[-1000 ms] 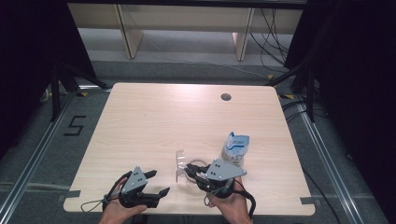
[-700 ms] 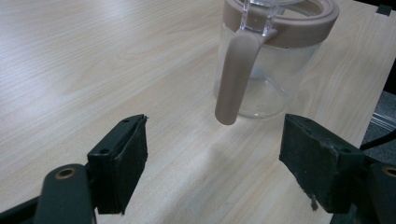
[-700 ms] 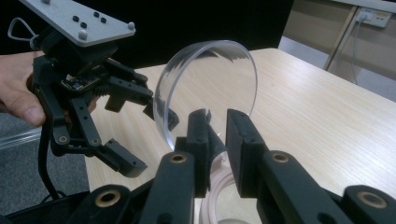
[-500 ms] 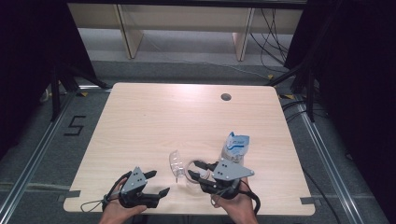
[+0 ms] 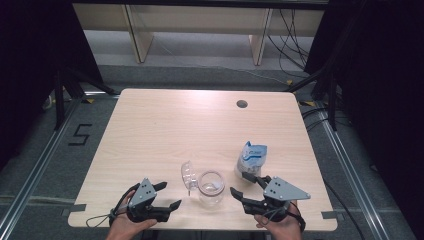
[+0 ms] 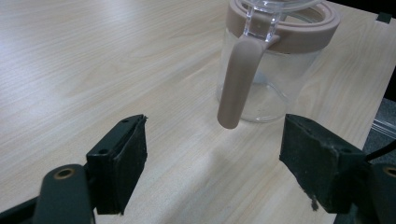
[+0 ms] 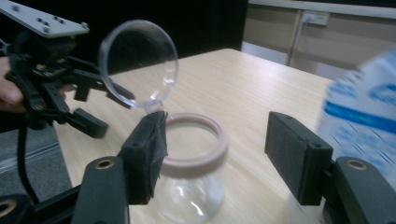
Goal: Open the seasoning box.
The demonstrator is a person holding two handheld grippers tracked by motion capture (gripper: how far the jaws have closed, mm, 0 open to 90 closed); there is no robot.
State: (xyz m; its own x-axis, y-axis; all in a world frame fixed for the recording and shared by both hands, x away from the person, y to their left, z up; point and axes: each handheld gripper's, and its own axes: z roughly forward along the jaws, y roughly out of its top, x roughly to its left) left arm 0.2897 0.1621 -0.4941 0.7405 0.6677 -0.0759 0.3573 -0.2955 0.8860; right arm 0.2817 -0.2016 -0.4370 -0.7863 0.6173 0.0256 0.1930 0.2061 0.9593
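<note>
Since the earlier frame the right gripper [image 5: 244,189] had drawn back toward the table's right near corner, its jaws having just been opening, and nothing lay between them any longer; the jar [image 5: 210,188] it had been at was left standing free on the table [image 5: 165,130] with its clear hinged lid [image 5: 187,175] swung up and open. The jar stood upright near the front edge, between the two grippers: just ahead of the right gripper's parted jaws in the right gripper view [image 7: 191,168], and a little ahead of the left gripper [image 5: 167,195], whose jaws also stood wide apart with only bare tabletop between them, touching nothing. In the left gripper view the jar's [image 6: 271,70] brownish latch tab [image 6: 236,81] hung down its side. Counted: one jar, one lid, one blue-and-white packet [image 5: 251,159] just beyond the right gripper, two grippers.
</note>
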